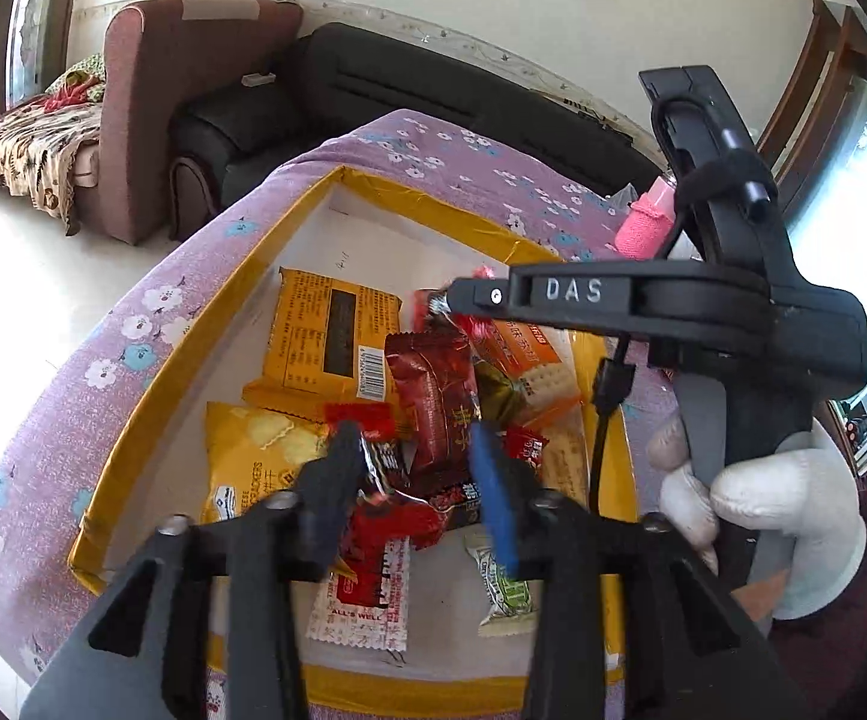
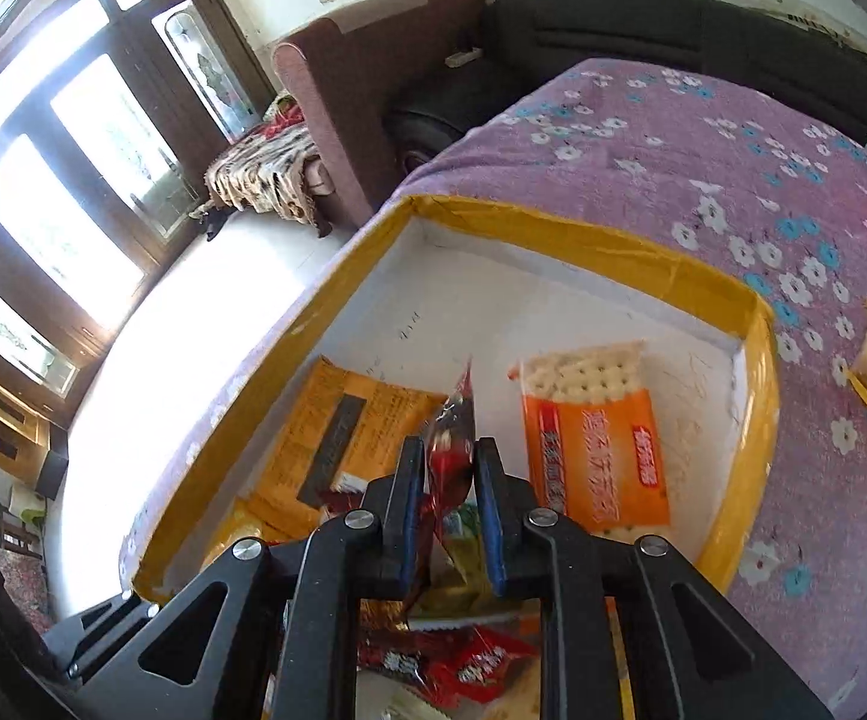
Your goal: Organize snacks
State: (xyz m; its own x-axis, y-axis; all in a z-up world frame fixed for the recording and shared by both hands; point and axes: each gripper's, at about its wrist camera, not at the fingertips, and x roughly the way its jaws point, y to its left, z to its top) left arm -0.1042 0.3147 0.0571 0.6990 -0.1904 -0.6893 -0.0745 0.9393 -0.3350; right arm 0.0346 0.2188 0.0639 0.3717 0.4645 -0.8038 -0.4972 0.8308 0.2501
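A purple flowered cloth [image 2: 643,180] carries the yellow-rimmed tray [image 2: 583,234], where most snack packets [image 1: 433,396] lie piled near. The left gripper [image 1: 421,468] hangs over them, fingers moderately apart, empty. The right gripper [image 2: 448,480], fingers narrow, has 1 small red packet [image 2: 451,438] between them.

Both cameras ride behind their claws, angled steeply down, close over the yellow-rimmed box [image 1: 133,420] [image 2: 583,240]. The left view takes in the right claw [image 1: 451,300] ahead. Both share the box, purple-clothed surface [image 1: 61,372] [image 2: 673,156] and sofas beyond.
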